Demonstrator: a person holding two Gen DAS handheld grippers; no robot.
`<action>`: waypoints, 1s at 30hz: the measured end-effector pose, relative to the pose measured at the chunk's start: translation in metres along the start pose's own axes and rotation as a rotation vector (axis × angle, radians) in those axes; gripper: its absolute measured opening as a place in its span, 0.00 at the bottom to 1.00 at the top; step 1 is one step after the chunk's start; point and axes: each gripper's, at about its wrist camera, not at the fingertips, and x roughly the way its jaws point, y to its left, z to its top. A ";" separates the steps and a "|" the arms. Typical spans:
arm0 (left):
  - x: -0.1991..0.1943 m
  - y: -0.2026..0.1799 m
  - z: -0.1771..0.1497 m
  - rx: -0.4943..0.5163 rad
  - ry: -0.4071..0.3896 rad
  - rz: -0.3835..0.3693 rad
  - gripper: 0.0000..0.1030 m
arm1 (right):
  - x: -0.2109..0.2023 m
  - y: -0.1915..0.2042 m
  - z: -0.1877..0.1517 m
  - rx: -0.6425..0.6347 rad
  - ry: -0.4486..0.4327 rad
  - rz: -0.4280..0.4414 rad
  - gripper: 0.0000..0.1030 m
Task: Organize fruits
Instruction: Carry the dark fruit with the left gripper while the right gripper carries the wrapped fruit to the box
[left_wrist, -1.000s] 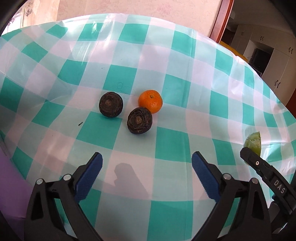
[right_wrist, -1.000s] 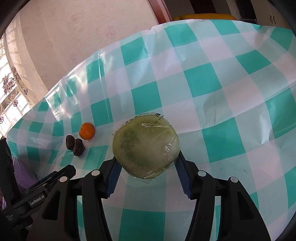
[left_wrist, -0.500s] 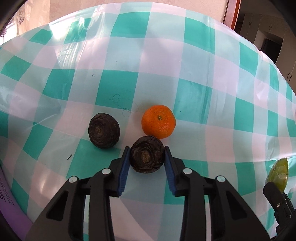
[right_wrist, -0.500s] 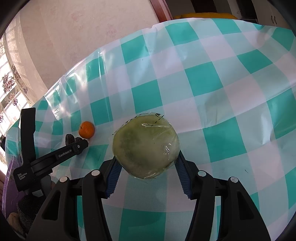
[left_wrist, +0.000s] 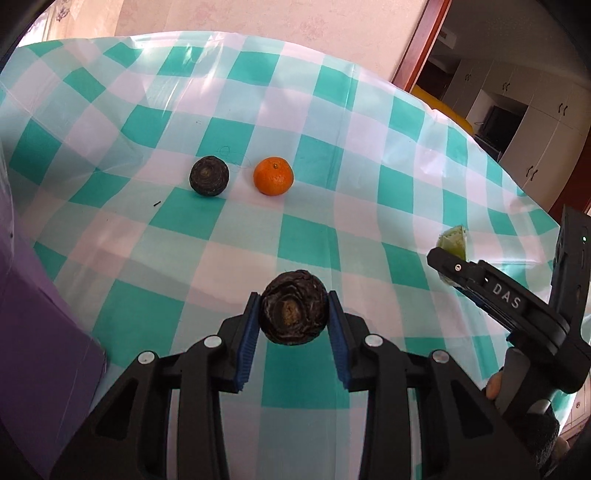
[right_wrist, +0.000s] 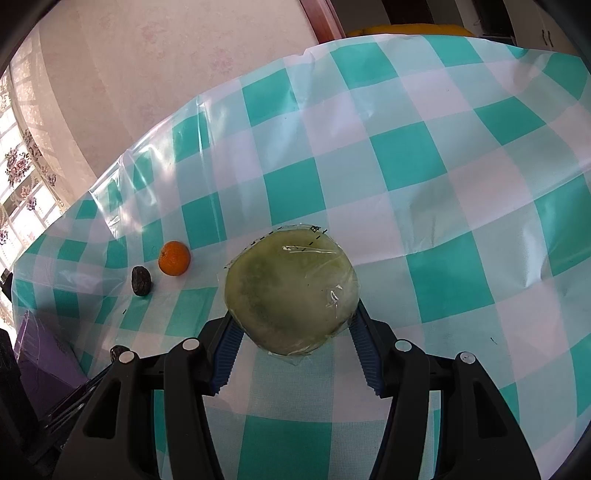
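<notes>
My left gripper is shut on a dark wrinkled round fruit and holds it above the checked cloth. A second dark fruit and an orange mandarin lie further out on the table; both also show in the right wrist view, the dark fruit and the mandarin. My right gripper is shut on a green melon half wrapped in clear film. The right gripper's body shows at the right of the left wrist view, with a sliver of melon.
A teal-and-white checked plastic cloth covers the table. A purple box sits at the table's left edge, also in the right wrist view. A pink wall and a wooden door frame stand behind.
My left gripper closed on the nearer dark fruit, then lifted it and pulled back from the other two fruits. The right gripper kept still with the melon.
</notes>
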 end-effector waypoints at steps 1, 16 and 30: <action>-0.006 0.001 -0.007 0.001 0.006 -0.004 0.35 | 0.000 0.000 0.000 -0.001 0.001 0.000 0.54; -0.053 0.002 -0.066 0.055 -0.002 -0.007 0.35 | 0.002 -0.003 0.001 0.011 0.005 -0.003 0.54; -0.064 0.014 -0.066 0.011 -0.051 -0.088 0.35 | -0.010 -0.002 -0.014 0.030 0.012 -0.107 0.54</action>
